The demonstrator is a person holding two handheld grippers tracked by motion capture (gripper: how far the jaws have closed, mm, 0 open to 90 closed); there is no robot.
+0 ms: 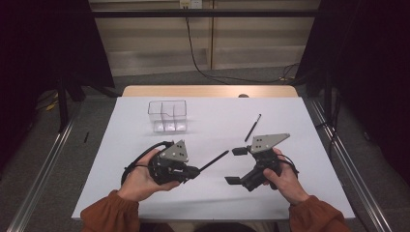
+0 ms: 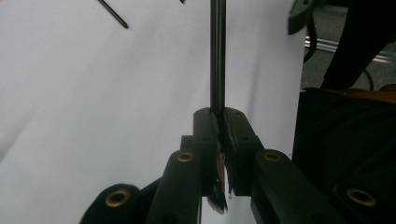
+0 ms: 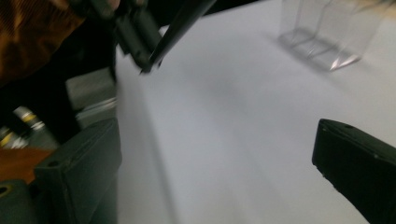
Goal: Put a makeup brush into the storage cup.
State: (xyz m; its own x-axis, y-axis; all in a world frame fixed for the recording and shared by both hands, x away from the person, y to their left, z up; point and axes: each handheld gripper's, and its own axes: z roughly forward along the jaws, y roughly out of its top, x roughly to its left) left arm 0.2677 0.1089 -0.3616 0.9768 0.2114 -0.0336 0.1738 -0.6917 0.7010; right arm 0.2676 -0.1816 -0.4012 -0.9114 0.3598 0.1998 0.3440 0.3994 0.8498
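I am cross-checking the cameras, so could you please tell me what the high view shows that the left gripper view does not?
High view alone: the clear divided container near the table's far edge, both of the person's hands, and the right gripper with its fingers wide apart.

Left gripper view alone: a close look at the left gripper with its fingers shut on a thin black pen, which runs straight out from them.

Both: the white table, the held pen, and a second black pen lying loose on the table.
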